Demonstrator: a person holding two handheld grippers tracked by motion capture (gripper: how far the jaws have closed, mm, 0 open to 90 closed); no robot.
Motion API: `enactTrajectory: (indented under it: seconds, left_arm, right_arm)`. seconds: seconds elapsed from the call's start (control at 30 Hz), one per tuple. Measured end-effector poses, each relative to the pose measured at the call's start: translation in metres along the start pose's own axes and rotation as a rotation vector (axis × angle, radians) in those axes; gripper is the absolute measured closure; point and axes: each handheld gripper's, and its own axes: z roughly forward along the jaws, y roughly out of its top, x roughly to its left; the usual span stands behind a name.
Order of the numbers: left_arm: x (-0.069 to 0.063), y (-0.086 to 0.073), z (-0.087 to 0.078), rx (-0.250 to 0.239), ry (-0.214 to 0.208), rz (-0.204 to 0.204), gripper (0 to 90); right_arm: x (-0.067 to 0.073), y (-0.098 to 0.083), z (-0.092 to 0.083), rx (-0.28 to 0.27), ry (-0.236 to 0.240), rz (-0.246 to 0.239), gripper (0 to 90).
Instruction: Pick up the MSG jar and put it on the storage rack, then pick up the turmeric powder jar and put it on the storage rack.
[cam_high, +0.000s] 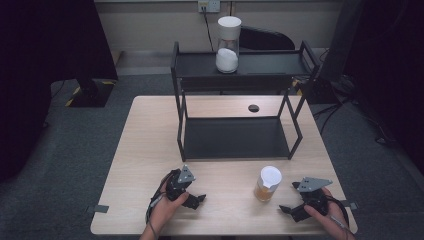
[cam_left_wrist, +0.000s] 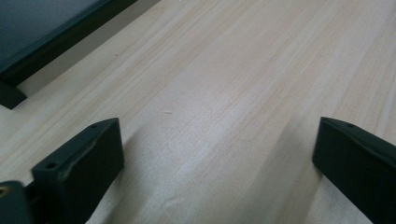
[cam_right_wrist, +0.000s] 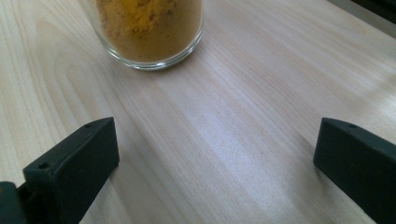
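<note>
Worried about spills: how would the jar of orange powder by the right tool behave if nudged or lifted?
The jar looks like smooth glass, so probably slippery and breakable. It stands tall with a white lid, so a high push might tip it.

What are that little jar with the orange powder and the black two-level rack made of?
The jar looks like clear glass: the powder shows through its glossy wall and thick base. Its white lid is probably plastic. The rack seems matte black painted metal, judging by its thin straight bars.

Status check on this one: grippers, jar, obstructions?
Left gripper open, empty. Right gripper open, empty, facing orange-powder jar, not touching. Bare table between; nothing in the way.
</note>
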Motion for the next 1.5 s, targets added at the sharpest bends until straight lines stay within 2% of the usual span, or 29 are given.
enactTrajectory:
  seconds: [0.47, 0.7, 0.8, 1.0, 1.2, 1.27, 1.33, 1.43, 1.5]
  left_arm:
    - [0.001, -0.001, 0.000, -0.002, -0.005, 0.004, 0.0]
    - [0.001, -0.001, 0.000, -0.002, -0.005, 0.004, 0.0]
    - [0.001, -0.001, 0.000, -0.002, -0.005, 0.004, 0.0]
    - [0.001, -0.001, 0.000, -0.002, -0.005, 0.004, 0.0]
    - [0.001, -0.001, 0.000, -0.002, -0.005, 0.004, 0.0]
    - [0.001, -0.001, 0.000, -0.002, -0.005, 0.004, 0.0]
    - [0.001, -0.001, 0.000, -0.002, -0.005, 0.004, 0.0]
    - [0.001, -0.001, 0.000, -0.002, -0.005, 0.004, 0.0]
    - [0.001, -0.001, 0.000, -0.002, -0.005, 0.004, 0.0]
  right_arm:
    - [0.001, 0.001, 0.000, 0.002, -0.003, 0.004, 0.0]
    - [0.001, 0.008, -0.002, 0.017, -0.004, -0.006, 1.4]
    - [-0.002, 0.012, -0.003, 0.002, 0.019, -0.002, 1.5]
    - [-0.003, 0.019, -0.001, -0.065, 0.066, 0.016, 1.4]
    - [0.000, 0.030, 0.006, -0.110, 0.097, 0.013, 1.6]
    - [0.001, 0.032, 0.008, -0.126, 0.095, 0.011, 2.3]
    - [0.000, 0.032, 0.010, -0.140, 0.103, 0.013, 3.8]
    - [-0.007, 0.031, 0.017, -0.176, 0.145, 0.020, 10.8]
    - [-0.008, 0.029, 0.020, -0.190, 0.148, 0.026, 13.1]
